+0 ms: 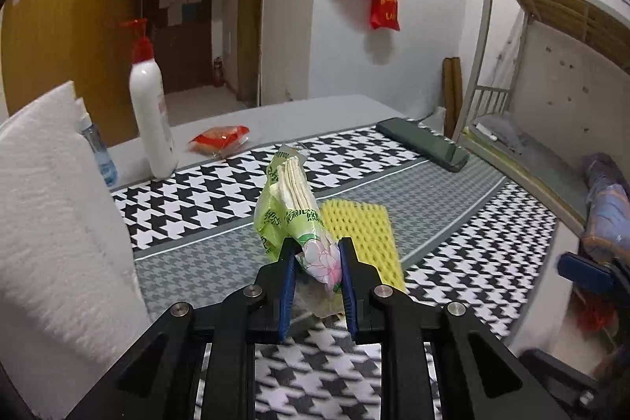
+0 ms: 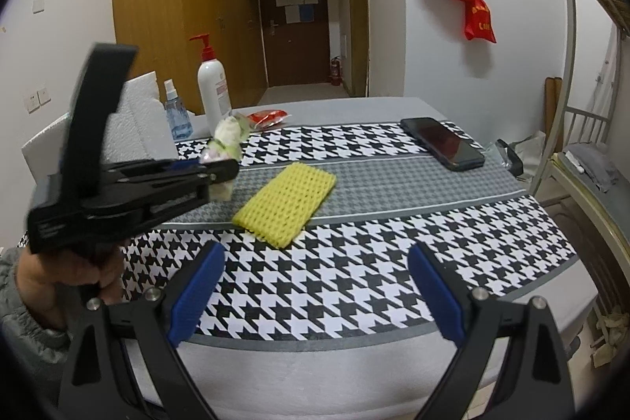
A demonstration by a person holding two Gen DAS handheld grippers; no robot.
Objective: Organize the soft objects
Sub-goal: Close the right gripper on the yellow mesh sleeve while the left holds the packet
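Observation:
My left gripper (image 1: 317, 254) is shut on a green tissue packet (image 1: 289, 201), which stands up out of the blue pads above the table. The right wrist view shows the same gripper (image 2: 222, 170) from the side, held in a hand, with the packet (image 2: 228, 136) sticking up from it. A yellow foam net sleeve (image 1: 364, 227) (image 2: 287, 201) lies flat on the grey band of the houndstooth cloth (image 2: 315, 282), just behind and right of the packet. My right gripper (image 2: 315, 286) hangs open over the near part of the cloth with nothing between its fingers.
A white foam block (image 1: 51, 215) (image 2: 134, 121) stands at the left. Beside it are a small blue spray bottle (image 2: 175, 113) and a white pump bottle (image 1: 151, 113) (image 2: 212, 93). A red snack packet (image 1: 220, 138) (image 2: 267, 117) and a dark phone (image 1: 425, 142) (image 2: 443, 142) lie farther back. A bunk bed frame (image 1: 551, 26) stands right.

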